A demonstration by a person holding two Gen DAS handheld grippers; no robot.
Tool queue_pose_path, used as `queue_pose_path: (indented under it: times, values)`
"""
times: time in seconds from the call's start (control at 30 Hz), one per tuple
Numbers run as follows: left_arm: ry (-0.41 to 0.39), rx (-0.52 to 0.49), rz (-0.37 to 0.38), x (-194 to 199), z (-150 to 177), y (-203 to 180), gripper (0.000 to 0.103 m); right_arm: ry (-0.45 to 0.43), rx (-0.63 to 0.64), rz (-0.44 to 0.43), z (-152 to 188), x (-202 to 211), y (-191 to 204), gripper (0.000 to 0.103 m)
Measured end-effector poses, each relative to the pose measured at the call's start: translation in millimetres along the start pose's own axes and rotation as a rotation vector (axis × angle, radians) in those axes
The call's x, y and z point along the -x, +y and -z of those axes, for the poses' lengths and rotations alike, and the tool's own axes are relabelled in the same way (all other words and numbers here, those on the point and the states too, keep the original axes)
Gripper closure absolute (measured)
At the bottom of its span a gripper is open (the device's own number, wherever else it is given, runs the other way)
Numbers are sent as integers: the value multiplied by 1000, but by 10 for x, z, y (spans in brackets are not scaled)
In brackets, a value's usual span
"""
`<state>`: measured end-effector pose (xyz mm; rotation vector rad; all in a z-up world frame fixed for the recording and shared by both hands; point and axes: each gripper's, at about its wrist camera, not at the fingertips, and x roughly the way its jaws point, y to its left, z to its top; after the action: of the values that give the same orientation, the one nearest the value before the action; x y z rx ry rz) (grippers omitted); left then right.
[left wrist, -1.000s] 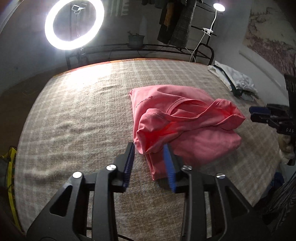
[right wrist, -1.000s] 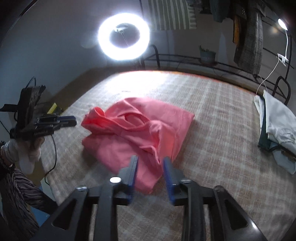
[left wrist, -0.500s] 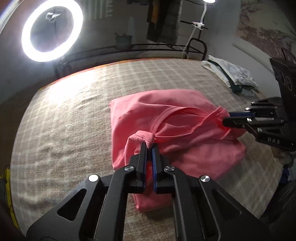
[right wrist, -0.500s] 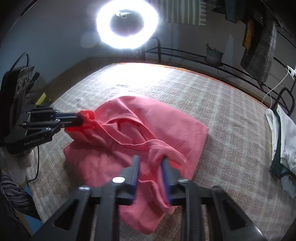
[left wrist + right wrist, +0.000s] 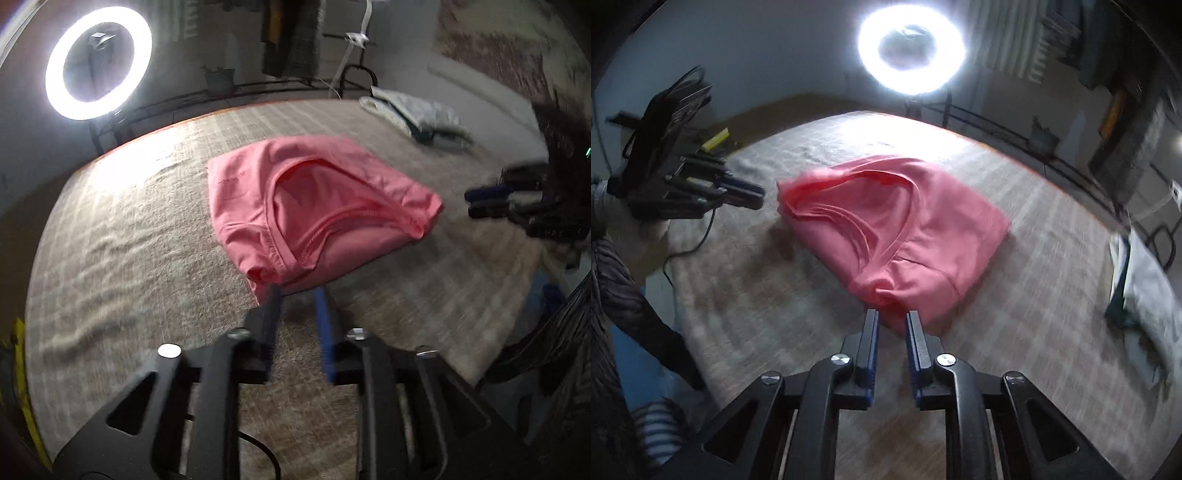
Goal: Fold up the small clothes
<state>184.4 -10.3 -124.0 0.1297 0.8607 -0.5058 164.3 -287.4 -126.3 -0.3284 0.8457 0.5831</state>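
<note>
Both claws off pink shirt [image 5: 317, 206].

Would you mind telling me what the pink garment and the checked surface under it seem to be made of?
The pink garment looks like soft matte cotton jersey: it drapes in loose folds and has stitched hems. The checked beige surface looks like a woven, slightly nubby blanket or bedcover, judging by its rippled texture; blur leaves the fibre uncertain.

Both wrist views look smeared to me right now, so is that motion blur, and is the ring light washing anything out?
Left wrist view: motion blur streaks the checked beige bedcover and the open left gripper; the pink folded garment stays readable. The white ring light glares onto the cover's far edge.
Right wrist view: blur is strongest at the rim, the open right gripper sharp; glare again bleaches the far cover.
</note>
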Motion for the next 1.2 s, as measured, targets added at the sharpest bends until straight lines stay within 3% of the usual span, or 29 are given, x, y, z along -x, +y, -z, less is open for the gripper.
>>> queue_pose_path:
  times: [0.1, 0.13, 0.3, 0.43, 0.47, 0.57, 0.63, 0.7, 0.8, 0.9, 1.03, 1.1, 1.2]
  values:
    - [-37, 157, 37, 127, -38, 250, 59, -28, -227, -48, 48, 100, -224, 57]
    - [-30, 228, 51, 110, -52, 366, 59, -37, -343, -87, 68, 111, -330, 53]
    - [17, 527, 164, -131, -50, 750, 59, -47, -669, -219, 131, -59, -605, 53]
    - [63, 635, 232, -382, -47, 847, 59, -10, -798, -259, 189, -269, -696, 54]
    - [67, 647, 237, -423, -48, 850, 61, -3, -806, -267, 188, -325, -712, 54]
    - [92, 672, 239, -530, -59, 870, 103, 21, -820, -294, 177, -474, -715, 64]
    - [88, 653, 225, -497, -69, 837, 103, 45, -830, -301, 180, -565, -726, 87]
    - [66, 644, 258, -354, -79, 799, 103, 50, -842, -300, 206, -603, -754, 100]
    - [37, 578, 253, -197, -94, 771, 103, 5, -882, -330, 224, -458, -842, 102]
    - [100, 539, 160, -318, 24, 790, 103, -46, -854, -337, 201, -310, -900, 102]
    - [115, 599, 185, -315, 96, 886, 103, 14, -900, -357, 306, -471, -874, 102]
    - [96, 535, 161, -214, 42, 859, 103, -25, -919, -406, 297, -403, -889, 102]
    - [134, 474, 96, -272, 53, 822, 103, -63, -891, -433, 235, -266, -915, 102]
